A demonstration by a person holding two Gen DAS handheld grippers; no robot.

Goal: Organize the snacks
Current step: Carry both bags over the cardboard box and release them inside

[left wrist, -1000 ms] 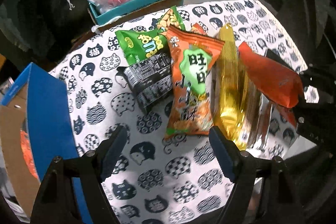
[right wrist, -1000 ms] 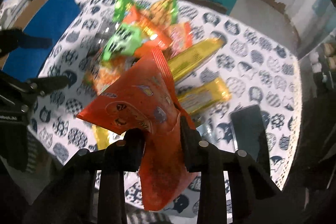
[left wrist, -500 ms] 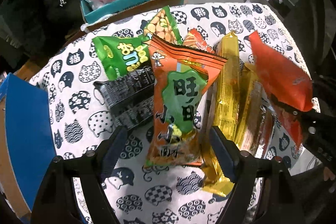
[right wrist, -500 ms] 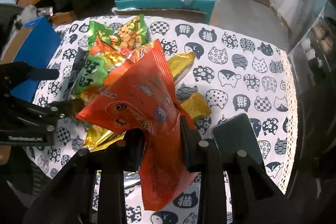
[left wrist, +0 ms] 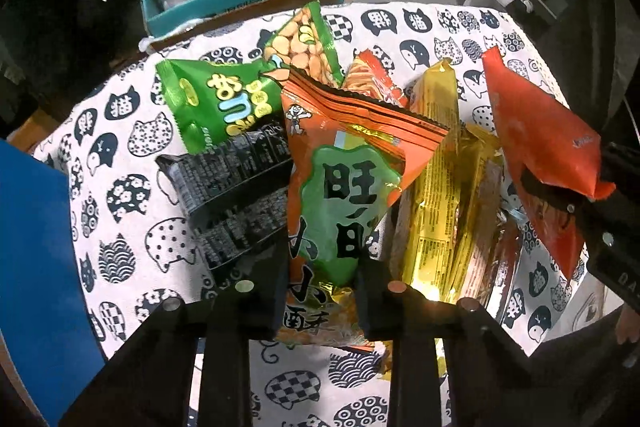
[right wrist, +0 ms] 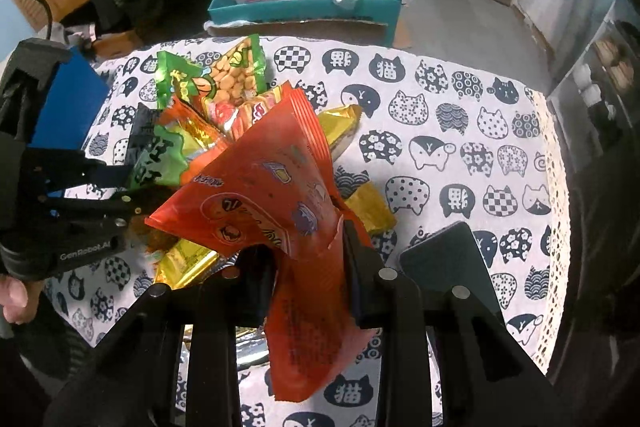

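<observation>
Left gripper [left wrist: 320, 281] has just closed; jaws clenched on the near end of the orange-and-green foil snack bag [left wrist: 344, 187], whose long axis runs straight ahead from the jaws. Gold foil packets [left wrist: 436, 187] crowd its right, black printed packet [left wrist: 236, 195] its left. Right gripper [right wrist: 308, 263] grasps the plain orange-red pouch [right wrist: 272, 191] above the cat-print tablecloth [right wrist: 460, 131]. Blue cardboard box [left wrist: 36, 267] lies far left.
</observation>
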